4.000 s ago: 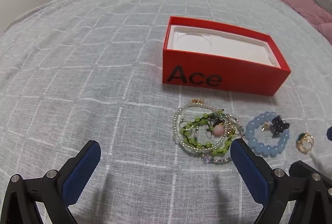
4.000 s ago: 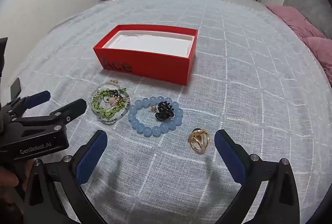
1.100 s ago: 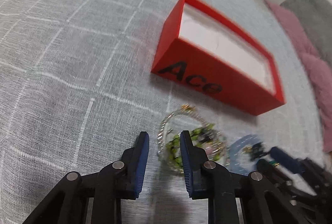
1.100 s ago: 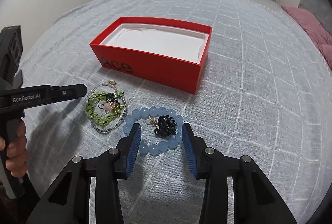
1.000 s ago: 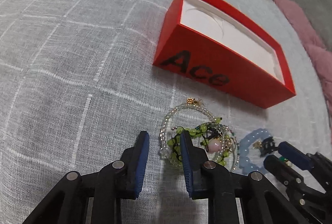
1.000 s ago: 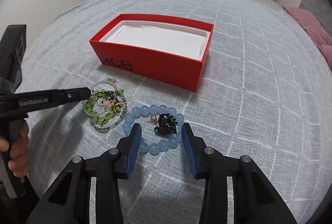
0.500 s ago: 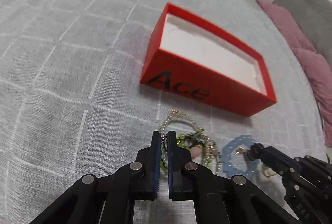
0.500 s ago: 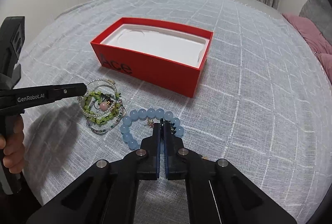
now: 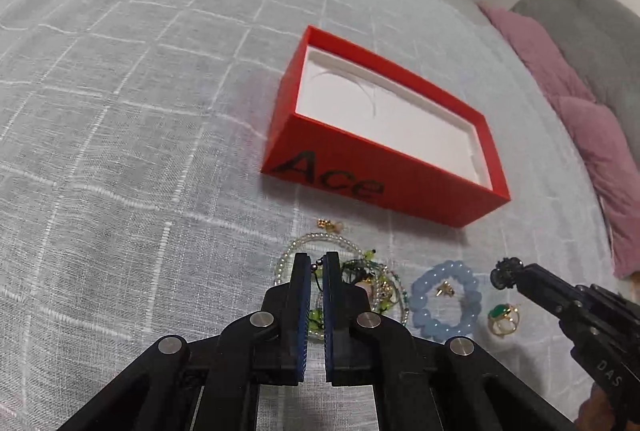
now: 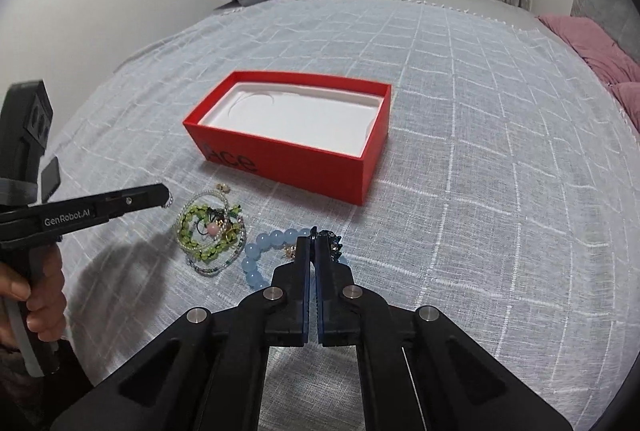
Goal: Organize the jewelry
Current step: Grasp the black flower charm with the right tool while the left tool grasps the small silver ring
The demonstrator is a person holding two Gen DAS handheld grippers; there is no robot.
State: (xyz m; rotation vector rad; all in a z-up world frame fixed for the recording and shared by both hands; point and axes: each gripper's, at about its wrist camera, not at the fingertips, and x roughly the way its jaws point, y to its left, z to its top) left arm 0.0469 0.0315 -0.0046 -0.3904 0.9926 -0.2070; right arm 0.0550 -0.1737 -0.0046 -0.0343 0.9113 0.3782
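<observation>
— Both our grippers have closed since a second ago, when their blue pads stood apart over the jewelry. What do we hold on the left?

— Our left gripper [image 9: 316, 263] is pressed nearly together, pinching a thin strand of the tangled pile of green-bead and clear-bead bracelets [image 10: 210, 231]. A small bead shows at its tip in the right wrist view, and most of the pile lies on the grey checked bedspread [image 9: 120, 111].

— And the right?

— Our right gripper [image 10: 312, 243] is pressed together on the small black claw-shaped hair clip [image 9: 505, 273], lifted off the cloth. Below it lies the round bracelet of pale blue beads [image 9: 446, 299], with a tiny gold charm inside its ring.

— Where is the box?

— The open red rectangular cardboard box marked "Ace" [image 9: 384, 187] sits just beyond the jewelry, its white tray showing. A gold ring with a green stone [image 9: 503, 317] lies beside the blue bracelet.
</observation>
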